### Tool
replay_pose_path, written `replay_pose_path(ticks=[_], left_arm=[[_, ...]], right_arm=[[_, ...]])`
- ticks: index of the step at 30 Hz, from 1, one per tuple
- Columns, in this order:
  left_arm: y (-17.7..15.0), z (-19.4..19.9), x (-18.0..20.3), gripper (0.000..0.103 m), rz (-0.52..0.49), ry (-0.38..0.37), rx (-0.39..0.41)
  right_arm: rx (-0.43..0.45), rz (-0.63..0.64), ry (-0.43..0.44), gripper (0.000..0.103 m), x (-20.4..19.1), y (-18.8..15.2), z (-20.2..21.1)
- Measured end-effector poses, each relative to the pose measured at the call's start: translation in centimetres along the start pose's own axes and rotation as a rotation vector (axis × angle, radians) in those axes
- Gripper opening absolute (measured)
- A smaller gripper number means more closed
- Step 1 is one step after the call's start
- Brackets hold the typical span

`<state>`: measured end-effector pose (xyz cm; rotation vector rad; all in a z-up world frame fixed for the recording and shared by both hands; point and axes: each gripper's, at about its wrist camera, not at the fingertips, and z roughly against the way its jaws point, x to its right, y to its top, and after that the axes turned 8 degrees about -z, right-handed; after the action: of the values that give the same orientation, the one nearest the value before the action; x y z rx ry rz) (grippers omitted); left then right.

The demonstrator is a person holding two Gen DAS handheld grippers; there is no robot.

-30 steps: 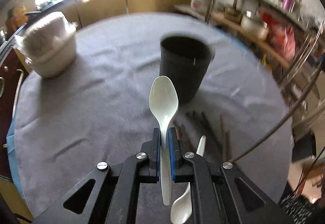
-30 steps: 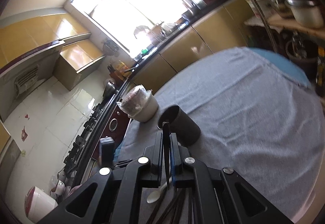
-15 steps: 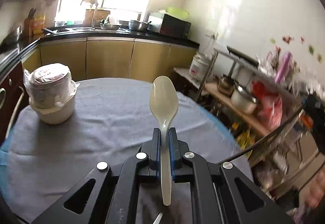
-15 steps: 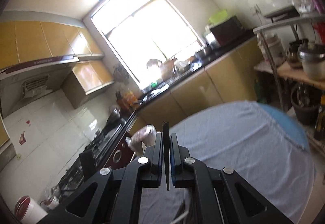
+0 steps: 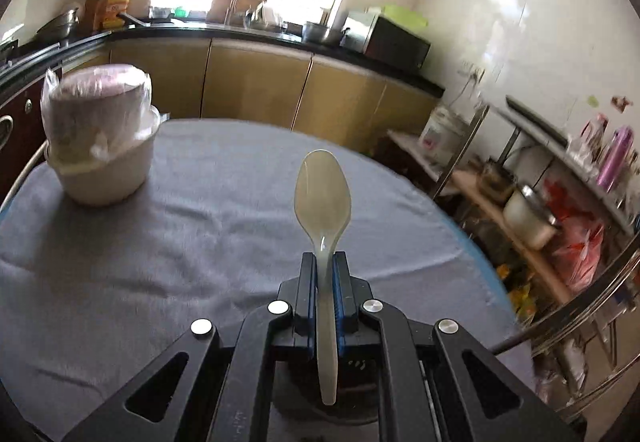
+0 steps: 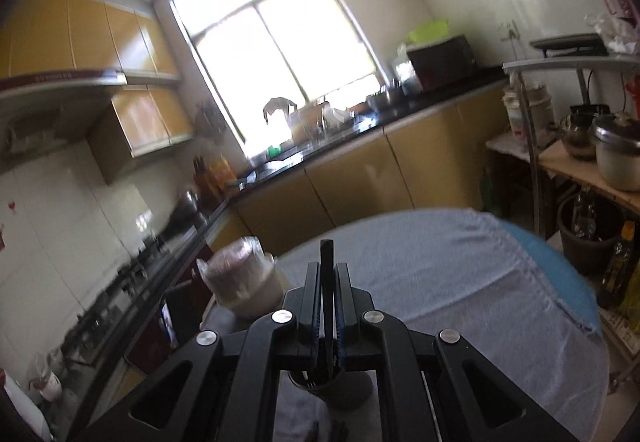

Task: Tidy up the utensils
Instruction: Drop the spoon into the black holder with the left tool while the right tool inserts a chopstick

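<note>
Gripping a white spoon [image 5: 323, 201] bowl-up in left gripper [image 5: 324, 262], right gripper [image 6: 329, 270] clenched on a chopstick [image 6: 327, 254], black cup [image 6: 336, 388] under both, rice cooker [image 5: 98, 137] at table [image 5: 160, 242] far-left edge

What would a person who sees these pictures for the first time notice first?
Probably the pale plastic spoon, clamped upright in the left gripper with its bowl up, above the grey-clothed round table. Next, the thin black utensil pinched in the right gripper, its lower end over a dark cup just below. A plastic-wrapped white pot stands at the table's far left.
</note>
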<state>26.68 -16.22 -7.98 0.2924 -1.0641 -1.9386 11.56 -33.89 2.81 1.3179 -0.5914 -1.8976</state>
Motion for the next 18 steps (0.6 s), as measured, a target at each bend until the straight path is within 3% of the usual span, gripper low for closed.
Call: replay_pose_path(ticks=[9,11,18], left_arm=[[-1.3,1.4,1.2,0.01,-0.082,0.0,-0.029],[-1.5,2.1,1.4,0.012,-0.098,0.002,-0.035],[-4.1,8.6,0.8,0.034,-0.063,0.019,0.016]], right_arm=[[-0.083,-0.058,0.038,0.009,1.2,-1.4,-1.6],[-0.098,-0.09,0.04,0.022,1.6,-1.4,-1.5],[-0.067,-0.184,0.049,0.025,4.7,-2.9,2.8]])
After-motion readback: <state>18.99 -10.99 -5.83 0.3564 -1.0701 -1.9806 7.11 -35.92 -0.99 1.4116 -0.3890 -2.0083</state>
